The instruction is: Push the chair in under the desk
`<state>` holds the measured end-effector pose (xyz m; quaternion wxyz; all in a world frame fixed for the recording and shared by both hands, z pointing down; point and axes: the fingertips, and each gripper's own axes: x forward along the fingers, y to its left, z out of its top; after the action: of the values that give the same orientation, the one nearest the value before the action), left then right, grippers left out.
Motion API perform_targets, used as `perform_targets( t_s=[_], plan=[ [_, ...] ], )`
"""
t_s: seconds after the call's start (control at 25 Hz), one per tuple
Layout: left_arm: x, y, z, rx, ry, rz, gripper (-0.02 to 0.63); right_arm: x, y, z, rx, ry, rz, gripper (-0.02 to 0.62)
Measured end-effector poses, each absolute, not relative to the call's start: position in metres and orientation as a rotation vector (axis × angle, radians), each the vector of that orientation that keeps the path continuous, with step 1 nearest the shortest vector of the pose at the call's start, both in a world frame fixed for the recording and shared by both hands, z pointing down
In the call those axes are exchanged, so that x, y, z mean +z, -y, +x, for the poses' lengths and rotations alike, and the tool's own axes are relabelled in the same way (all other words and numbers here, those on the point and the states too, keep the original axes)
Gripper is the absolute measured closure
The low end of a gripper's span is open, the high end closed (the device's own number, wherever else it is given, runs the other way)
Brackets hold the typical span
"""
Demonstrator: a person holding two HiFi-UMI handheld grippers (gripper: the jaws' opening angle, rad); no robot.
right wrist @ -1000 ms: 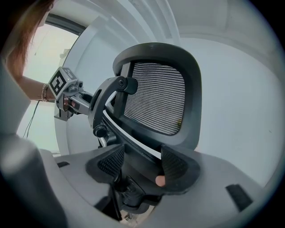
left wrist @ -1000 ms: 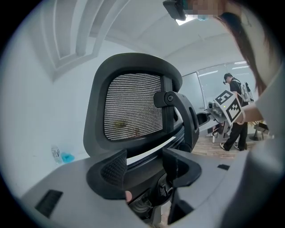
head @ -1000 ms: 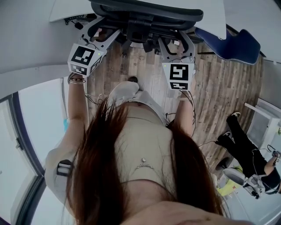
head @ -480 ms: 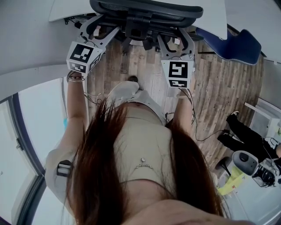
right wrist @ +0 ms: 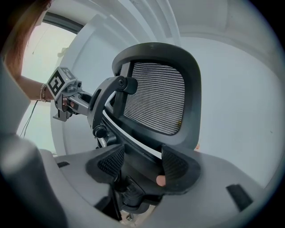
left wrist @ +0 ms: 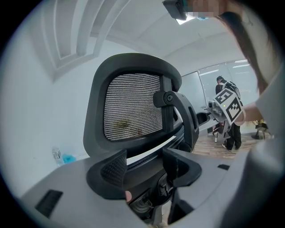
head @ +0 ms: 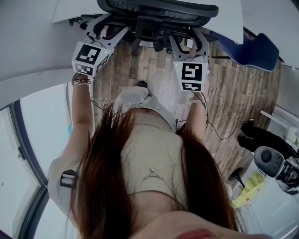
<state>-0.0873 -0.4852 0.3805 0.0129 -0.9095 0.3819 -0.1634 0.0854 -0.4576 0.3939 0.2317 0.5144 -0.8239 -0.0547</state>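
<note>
Both arms are stretched forward and roughly parallel, the left arm (head: 80, 116) and the right arm (head: 198, 116) holding the left gripper (head: 106, 31) and the right gripper (head: 189, 44) side by side, marker cubes facing up, both pairs of jaws apart.

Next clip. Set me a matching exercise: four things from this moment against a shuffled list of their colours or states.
Things:
1. chair
2. desk
3. floor
4. left gripper

Colours or states:
a. white
b. jaws apart
c. black, mesh back
d. wood planks

Pairs: 1-c, 2-a, 3-d, 4-b
</note>
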Motion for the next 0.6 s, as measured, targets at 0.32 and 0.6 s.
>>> perform_targets(
  t_s=[0.32, 0.6],
  plan=[
    [0.3805, 0.4858, -0.0879, -0.509, -1.205, -2.823, 0.357, 0.3936, 0.4596, 0.0847, -0.169, 2.278, 1.416, 0.328],
    [0.3791, 0.4871, -0.0893, -0.495, -1.222, -2.813, 0.359, 0.3924, 0.4636, 0.0834, -0.184, 2.287, 1.407, 0.328]
  ],
)
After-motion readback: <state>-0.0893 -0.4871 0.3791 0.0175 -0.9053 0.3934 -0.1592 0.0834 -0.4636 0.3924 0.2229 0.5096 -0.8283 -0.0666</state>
